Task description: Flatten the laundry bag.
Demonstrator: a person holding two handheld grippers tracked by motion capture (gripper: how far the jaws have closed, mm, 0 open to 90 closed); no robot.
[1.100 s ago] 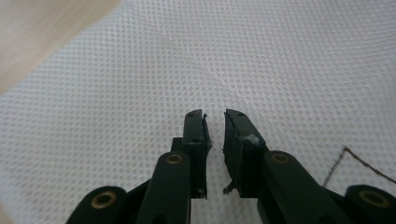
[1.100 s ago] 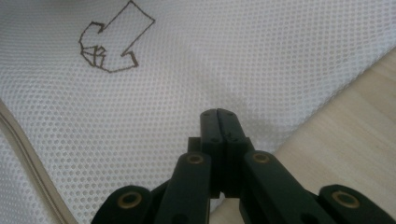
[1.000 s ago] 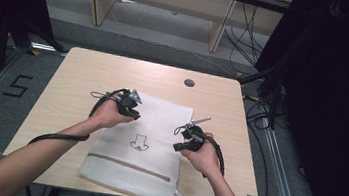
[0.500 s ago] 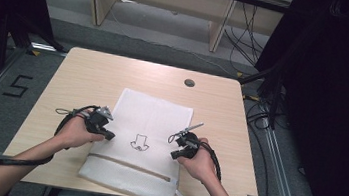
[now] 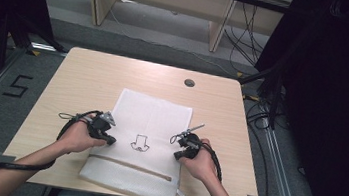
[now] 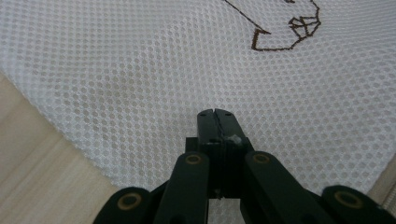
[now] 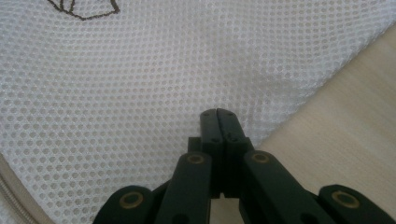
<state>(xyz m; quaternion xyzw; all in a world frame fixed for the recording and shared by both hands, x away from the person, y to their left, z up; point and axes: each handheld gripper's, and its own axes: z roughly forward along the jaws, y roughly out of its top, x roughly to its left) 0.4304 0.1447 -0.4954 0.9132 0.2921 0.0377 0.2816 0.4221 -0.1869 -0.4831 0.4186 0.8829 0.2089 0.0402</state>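
Note:
A white mesh bag [image 5: 152, 115] lies flat on the wooden table [image 5: 89, 77]. It has a brown outline motif [image 5: 140, 143] in the middle and a brown zipper [image 5: 129, 165] near the front. My left gripper [image 5: 111, 140] rests at the bag's left edge. In the left gripper view, its jaws [image 6: 215, 113] are shut, tips down over the mesh [image 6: 140, 70]. My right gripper [image 5: 178, 155] sits at the bag's right edge, also shut, with its tips [image 7: 217, 113] over the mesh [image 7: 140, 70] close to the border. I see no fabric pinched between either pair.
A dark round cable hole [image 5: 189, 82] sits in the table's far right part. Cables trail from both grippers. The bag's front end hangs near the table's front edge. Bare wood lies left and beyond the bag.
My left hand has come back toward the person, from the bag's upper left down along its left edge. The bag's far left corner now lies uncovered. The right hand has barely shifted.

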